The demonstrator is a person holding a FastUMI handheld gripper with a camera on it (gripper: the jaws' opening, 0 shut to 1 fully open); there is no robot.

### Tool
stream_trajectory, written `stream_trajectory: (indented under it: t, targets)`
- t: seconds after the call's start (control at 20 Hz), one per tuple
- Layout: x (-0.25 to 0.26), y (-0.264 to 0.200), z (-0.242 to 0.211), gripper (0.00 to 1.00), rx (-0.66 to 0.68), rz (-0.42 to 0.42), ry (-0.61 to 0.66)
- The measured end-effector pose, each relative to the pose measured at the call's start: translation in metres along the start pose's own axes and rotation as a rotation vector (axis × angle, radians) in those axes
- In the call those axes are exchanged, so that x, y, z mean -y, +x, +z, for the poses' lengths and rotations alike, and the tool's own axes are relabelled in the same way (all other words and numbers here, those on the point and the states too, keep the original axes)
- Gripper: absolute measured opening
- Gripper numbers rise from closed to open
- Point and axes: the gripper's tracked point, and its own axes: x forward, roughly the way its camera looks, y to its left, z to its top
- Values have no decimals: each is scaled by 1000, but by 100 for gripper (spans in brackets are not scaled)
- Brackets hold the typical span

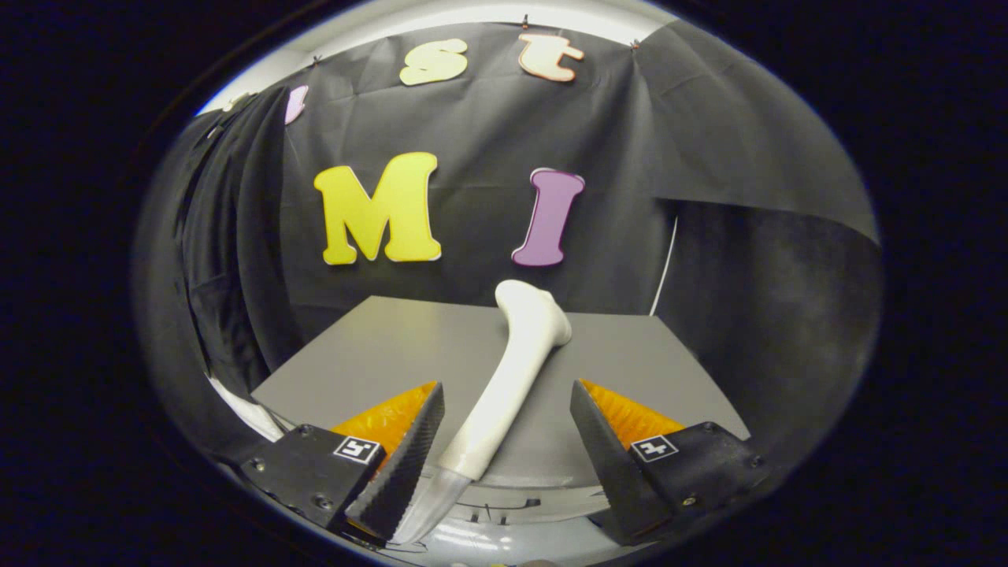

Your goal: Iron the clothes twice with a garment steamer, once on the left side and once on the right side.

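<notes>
A white garment steamer lies on the grey table. Its handle runs back between my fingers, and its bent head rests further ahead toward the table's far edge. The clear lower end of the handle sits close beside the left finger; I cannot tell if they touch. My gripper is open, its jaws wide apart on either side of the handle. The right finger stands well apart from the steamer.
Black cloth hangs as the booth's wall behind the table and on both sides. A thin white cord runs down the cloth by the table's far right corner. A pale glossy ledge lies below the table's near edge.
</notes>
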Motion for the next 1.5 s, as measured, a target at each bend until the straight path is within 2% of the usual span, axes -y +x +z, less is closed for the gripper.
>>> stream_trajectory:
  t: [0.1,0.3,0.45,0.75,0.85,1.0,1.2,1.5]
  targets:
    - [1,20,-8,100,-42,11,0]
    - [-6,43,-18,88,-99,49,27]
    - [-9,45,-20,75,-119,53,39]
    - [-11,45,-23,62,-122,38,151]
    - [-15,43,-18,53,-110,60,201]
    - [-22,26,-6,37,-61,79,223]
    - [-44,-17,12,35,27,72,205]
    - [-96,-108,71,35,193,90,216]
